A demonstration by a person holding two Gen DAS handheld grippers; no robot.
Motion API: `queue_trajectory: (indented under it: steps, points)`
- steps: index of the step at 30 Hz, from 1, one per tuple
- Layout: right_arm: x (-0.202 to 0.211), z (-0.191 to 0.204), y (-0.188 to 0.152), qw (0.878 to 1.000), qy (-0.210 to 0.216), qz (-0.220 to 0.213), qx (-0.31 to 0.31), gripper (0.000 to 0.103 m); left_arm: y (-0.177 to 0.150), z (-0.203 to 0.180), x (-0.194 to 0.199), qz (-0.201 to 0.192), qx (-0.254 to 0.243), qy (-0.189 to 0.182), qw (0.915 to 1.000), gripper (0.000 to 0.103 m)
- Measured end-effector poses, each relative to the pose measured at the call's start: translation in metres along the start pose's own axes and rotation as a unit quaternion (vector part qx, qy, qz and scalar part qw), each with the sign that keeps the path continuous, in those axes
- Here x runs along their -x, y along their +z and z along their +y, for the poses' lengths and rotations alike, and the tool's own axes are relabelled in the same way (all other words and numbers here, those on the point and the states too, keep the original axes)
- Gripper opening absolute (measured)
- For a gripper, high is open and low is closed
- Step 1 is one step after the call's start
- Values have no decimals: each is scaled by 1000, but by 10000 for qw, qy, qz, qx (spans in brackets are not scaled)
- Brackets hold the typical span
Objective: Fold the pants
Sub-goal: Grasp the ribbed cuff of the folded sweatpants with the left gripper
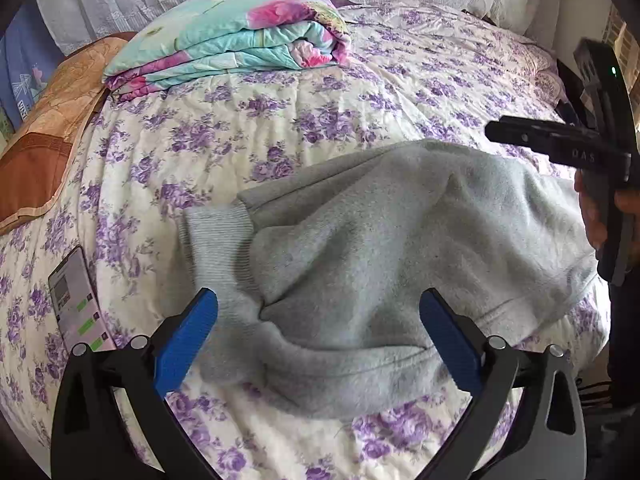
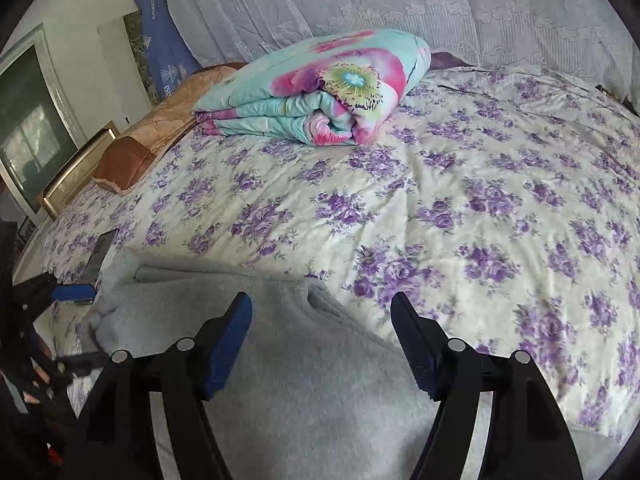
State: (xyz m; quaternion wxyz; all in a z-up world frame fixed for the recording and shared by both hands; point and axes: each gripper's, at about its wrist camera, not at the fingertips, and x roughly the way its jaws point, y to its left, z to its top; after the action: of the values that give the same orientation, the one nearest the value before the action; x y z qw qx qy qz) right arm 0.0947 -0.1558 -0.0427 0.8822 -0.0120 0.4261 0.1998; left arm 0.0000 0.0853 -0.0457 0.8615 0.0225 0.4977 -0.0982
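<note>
Pants: grey sweatpants (image 1: 360, 248) lie bunched on the near part of the flowered bedspread (image 1: 240, 128), ribbed cuff (image 1: 216, 236) turned up at their left end.
Fold state: doubled over roughly, edges uneven; squaring and a final fold look left to do.
Left gripper (image 1: 318, 332): spread wide over the cloth, holding nothing.
Right gripper (image 2: 320, 336): likewise apart, above the pants' edge, empty.
Surroundings: phone (image 1: 78, 300) beside the pants; folded floral quilt (image 1: 236, 36) well apart.

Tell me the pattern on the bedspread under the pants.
Purple flower clusters on cream bedspread, clearest in the right wrist view.
</note>
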Motion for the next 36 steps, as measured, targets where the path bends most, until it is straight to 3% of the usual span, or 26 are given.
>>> queue_trajectory:
  steps: [3, 6, 11, 15, 23, 26, 28, 30, 32, 36]
  points:
    - [11, 3, -19, 9999, 81, -15, 85, 73, -2, 25, 9, 3, 440, 268, 9987, 99]
    - [19, 8, -38, 9998, 149, -60, 137, 73, -1, 57, -2, 317, 1070, 328, 9932, 99]
    - [30, 17, -59, 9992, 316, -156, 181, 73, 3, 92, -36, 888, 1641, -3, 9824, 95]
    - [37, 22, -66, 9989, 319, -209, 273, 73, 1, 86, -50, 1319, 1573, -452, 9777, 82]
    - [36, 24, -70, 9983, 407, -249, 331, 76, -15, 77, -39, 1554, 1709, -704, 9704, 81]
    - [33, 27, -71, 9981, 491, -222, 309, 77, -16, 65, -43, 1687, 1629, -895, 9680, 62]
    - [32, 29, -73, 9980, 509, -199, 317, 77, -13, 62, -43, 1549, 1609, -781, 9716, 56]
    - [33, 29, -75, 9979, 538, -182, 313, 77, -13, 61, -37, 1399, 1654, -683, 9739, 42]
    - [38, 26, -76, 9981, 513, -188, 285, 77, -10, 52, -20, 1205, 1440, -487, 9810, 37]
    - [53, 18, -74, 9984, 357, -378, 206, 77, 1, 34, 36, 246, 960, -148, 9950, 37]
